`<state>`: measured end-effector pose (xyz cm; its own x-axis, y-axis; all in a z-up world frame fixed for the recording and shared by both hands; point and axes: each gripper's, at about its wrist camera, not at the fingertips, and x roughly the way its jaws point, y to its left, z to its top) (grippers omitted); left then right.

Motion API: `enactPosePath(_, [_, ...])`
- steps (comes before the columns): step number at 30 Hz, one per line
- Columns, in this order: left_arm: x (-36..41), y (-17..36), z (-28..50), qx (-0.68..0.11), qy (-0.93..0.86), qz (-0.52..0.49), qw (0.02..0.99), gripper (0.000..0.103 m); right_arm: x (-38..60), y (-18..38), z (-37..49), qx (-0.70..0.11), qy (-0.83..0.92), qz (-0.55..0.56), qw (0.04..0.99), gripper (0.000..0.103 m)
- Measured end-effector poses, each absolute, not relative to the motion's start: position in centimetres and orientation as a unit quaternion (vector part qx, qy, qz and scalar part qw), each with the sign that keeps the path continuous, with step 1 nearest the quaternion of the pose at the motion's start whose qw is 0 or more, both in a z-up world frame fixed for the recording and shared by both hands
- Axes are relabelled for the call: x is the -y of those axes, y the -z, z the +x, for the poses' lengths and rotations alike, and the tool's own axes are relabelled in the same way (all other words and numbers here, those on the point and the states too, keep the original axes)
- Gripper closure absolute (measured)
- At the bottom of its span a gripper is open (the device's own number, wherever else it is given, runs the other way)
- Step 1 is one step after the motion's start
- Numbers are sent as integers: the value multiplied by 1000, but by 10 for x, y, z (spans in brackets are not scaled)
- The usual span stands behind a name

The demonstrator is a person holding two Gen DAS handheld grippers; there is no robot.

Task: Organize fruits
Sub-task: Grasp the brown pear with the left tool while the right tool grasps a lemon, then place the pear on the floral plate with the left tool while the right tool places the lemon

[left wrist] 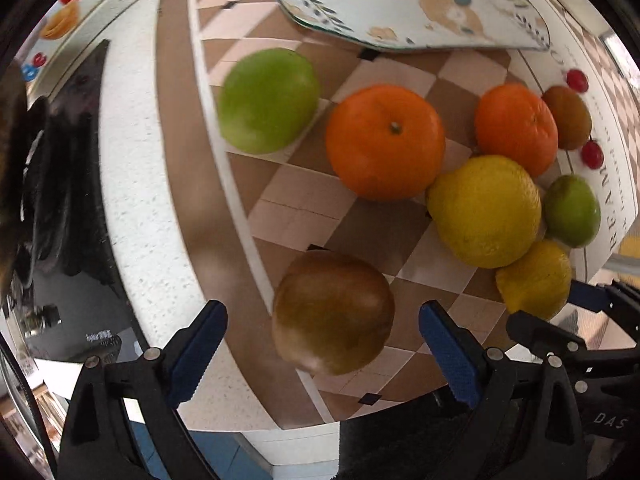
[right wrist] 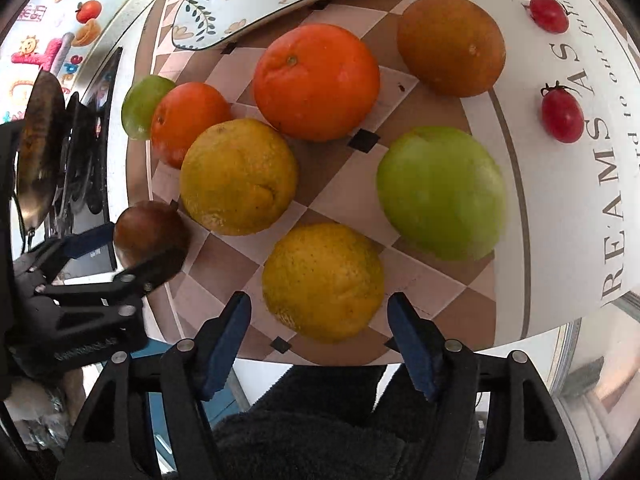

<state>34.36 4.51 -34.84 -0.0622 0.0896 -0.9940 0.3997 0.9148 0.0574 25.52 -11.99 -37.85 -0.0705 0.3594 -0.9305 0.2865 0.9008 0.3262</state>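
In the left wrist view my left gripper (left wrist: 323,354) is open with a brown round fruit (left wrist: 333,312) between its blue pads, not gripped. Beyond lie a green apple (left wrist: 269,100), two oranges (left wrist: 385,141) (left wrist: 516,127), two yellow citrus (left wrist: 485,211) (left wrist: 536,278), a lime-green fruit (left wrist: 572,210), a second brown fruit (left wrist: 568,117) and two cherry tomatoes (left wrist: 591,154). In the right wrist view my right gripper (right wrist: 320,340) is open around the near yellow citrus (right wrist: 323,282). The green apple (right wrist: 442,194) lies to its right.
A patterned plate (left wrist: 416,4) lies at the far side of the checkered mat (left wrist: 304,208); it also shows in the right wrist view (right wrist: 256,4). The white counter edge (left wrist: 144,200) runs along the left. The left gripper (right wrist: 120,264) appears at the left of the right wrist view.
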Motion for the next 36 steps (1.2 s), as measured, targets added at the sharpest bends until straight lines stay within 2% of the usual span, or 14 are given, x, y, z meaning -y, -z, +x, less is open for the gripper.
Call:
enactPosePath(1, [-44,351,345,-721,119,171,661,26,122,378,254,-731,-28,223,644,32])
enactPosePath(2, [-44,356,347,-726,119,172,655,40,119,380,257,-732,-28,223,643,32])
enactPosePath(3, [-44,359,346,-729,118,173,652,43,118,381,257,-732,-25,222,644,33])
enactPosePath(6, [-45,362,350,-723,118,167,660,43,118,384,261,-732,-15,218,645,41])
enactPosePath(16, [-61,355,335,-711,113,137,681,45,109,369,255,-721,-31,179,669,42])
enactPosePath(24, [-64,299,336,-687,110,86,713,47,124,314,264,-675,-53,185,712,42])
enactPosePath(31, [-43,233,382,-656,108,15,747,47,168,269,321,-629,-59,192,751,42])
enactPosePath(36, [-4,231,440,-654,88,-13,751,47,195,283,397,-631,-71,184,750,42])
